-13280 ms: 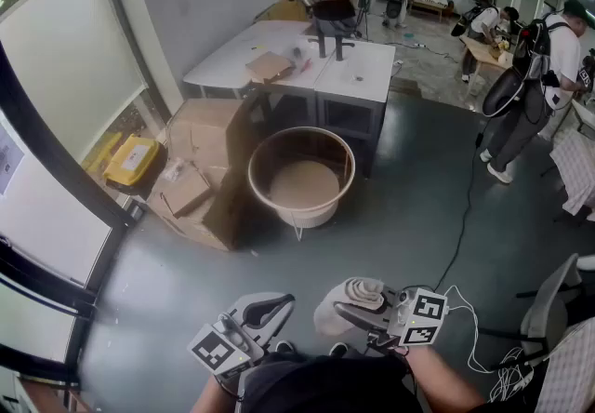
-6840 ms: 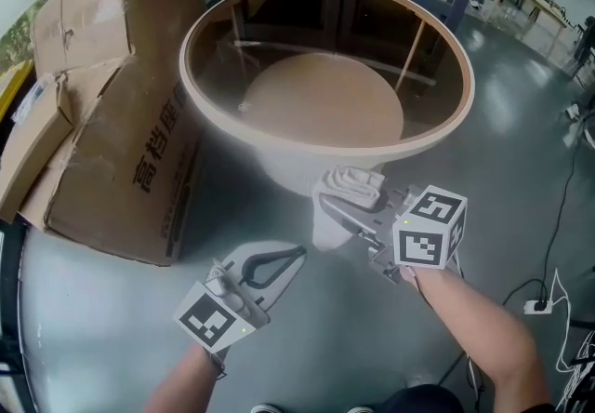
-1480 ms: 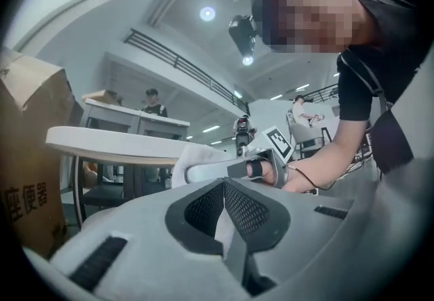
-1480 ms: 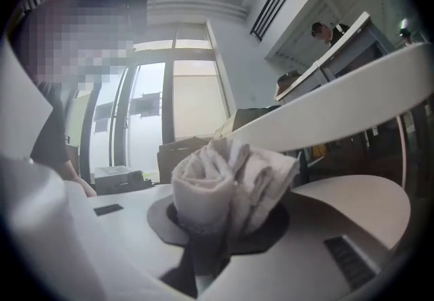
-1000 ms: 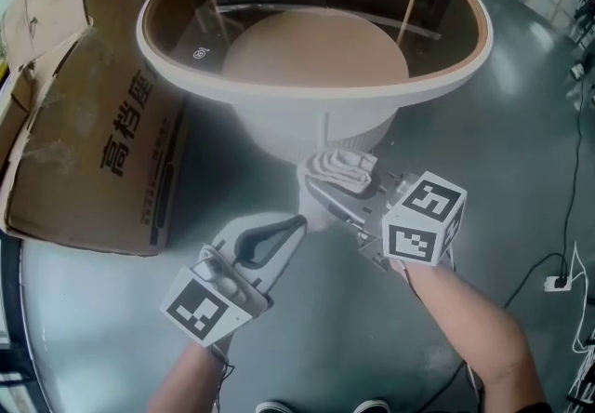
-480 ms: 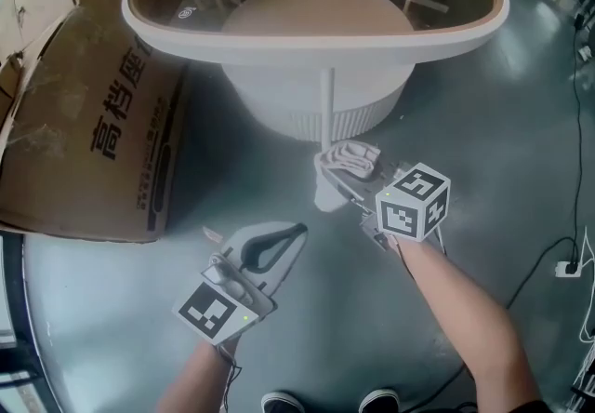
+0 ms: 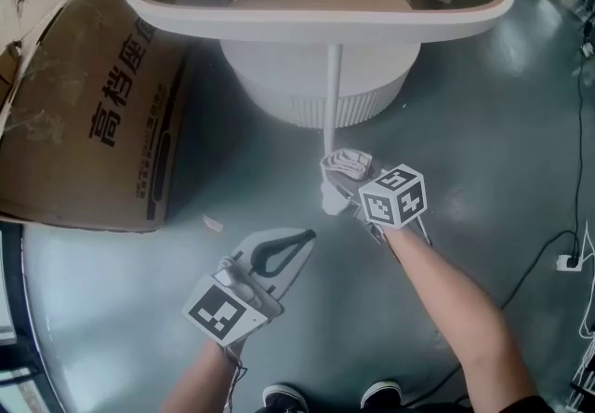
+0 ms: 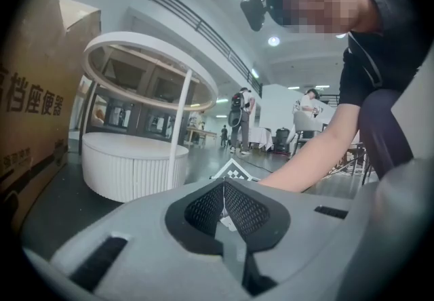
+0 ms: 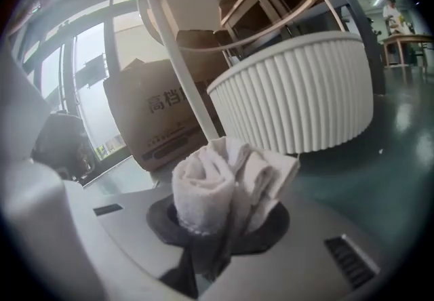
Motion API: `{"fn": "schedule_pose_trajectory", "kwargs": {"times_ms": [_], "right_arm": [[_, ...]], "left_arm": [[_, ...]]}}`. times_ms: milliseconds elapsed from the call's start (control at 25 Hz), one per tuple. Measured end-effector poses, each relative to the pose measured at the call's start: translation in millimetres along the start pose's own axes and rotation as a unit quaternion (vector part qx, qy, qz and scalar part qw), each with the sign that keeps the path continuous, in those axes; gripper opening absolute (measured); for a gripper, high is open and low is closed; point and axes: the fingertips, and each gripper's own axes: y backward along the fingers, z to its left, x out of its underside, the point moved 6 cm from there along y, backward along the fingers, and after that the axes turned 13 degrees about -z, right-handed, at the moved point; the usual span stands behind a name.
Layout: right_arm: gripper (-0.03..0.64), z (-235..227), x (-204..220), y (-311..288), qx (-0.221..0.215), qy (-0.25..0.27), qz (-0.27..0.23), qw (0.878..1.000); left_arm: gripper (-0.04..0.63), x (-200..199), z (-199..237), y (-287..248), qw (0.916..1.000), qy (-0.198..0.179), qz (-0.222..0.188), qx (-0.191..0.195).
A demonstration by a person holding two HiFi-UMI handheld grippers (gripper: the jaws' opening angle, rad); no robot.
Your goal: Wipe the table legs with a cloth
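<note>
While the left tool (image 7: 302,240) hovers clenched empty, the outstretched right tool (image 7: 337,186) grips the cloth (image 7: 346,163) by the table leg (image 7: 330,95).

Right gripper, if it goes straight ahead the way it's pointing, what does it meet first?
Probably the thin white leg, just behind the cloth the right gripper holds; depth is unclear.

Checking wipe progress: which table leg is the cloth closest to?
The white front leg, on the person's side: the cloth in the right tongs sits by its foot. The others stand farther back.
</note>
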Motion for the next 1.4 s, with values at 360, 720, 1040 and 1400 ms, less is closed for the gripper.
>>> {"fn": "schedule_pose_trajectory", "kwargs": {"times_ms": [360,720,1040,1400], "right_arm": [[0.076,92.0,-120.5,54.9,-0.104,0.082,-0.108,0.985],[0.075,146.7,-257.7,70.3,-0.144,0.084,-0.19,0.968],[0.075,131.0,-249.9,65.4,-0.105,0.134,-0.179,0.969],[0.075,84.6,-177.5,51.2,-0.078,0.068,-0.143,0.984]], "left_arm": [[0.005,-51.7,26.2,-3.9,0.9988,-0.008,-0.043,-0.021],[0.005,-168.5,19.8,-43.6,0.9877,-0.122,-0.091,0.037],[0.005,-146.1,30.6,-49.3,0.9924,-0.095,-0.077,0.013],[0.005,-95.6,29.0,-37.7,0.9967,-0.064,-0.05,0.004]]}}
